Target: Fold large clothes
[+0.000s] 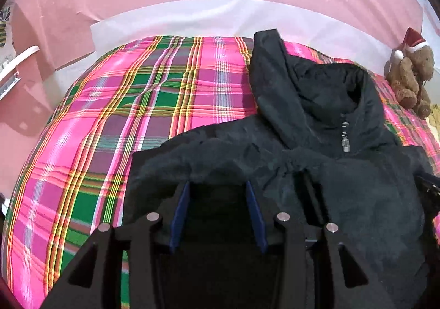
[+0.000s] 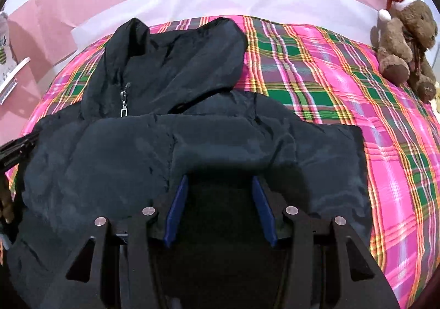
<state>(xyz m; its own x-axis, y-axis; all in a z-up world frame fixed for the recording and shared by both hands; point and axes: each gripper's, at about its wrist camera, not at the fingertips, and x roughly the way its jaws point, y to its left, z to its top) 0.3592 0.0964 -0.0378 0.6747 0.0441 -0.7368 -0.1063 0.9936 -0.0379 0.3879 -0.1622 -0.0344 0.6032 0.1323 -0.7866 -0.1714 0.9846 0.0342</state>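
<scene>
Jacket (image 1: 316, 171): black hooded, zipped, lying flat on plaid bed cover (image 1: 137, 116); hood toward wall.
Left gripper (image 1: 217, 188): jaws spread wide over near-left jacket fabric; cloth between them, not pinched.
Right gripper (image 2: 220, 182): same, wide apart over near-right fabric; holding nothing.
Risk: slick padded fabric may slip or bunch on closing, probably giving a skewed fold.
Risk 2: teddy bear (image 2: 407, 47) sits at far-right edge; a wide swing could knock it.

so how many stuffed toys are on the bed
1. A brown teddy bear in a red santa hat sits at the far right edge of the plaid blanket, clear of the black jacket. Others could lie outside both views.
</scene>
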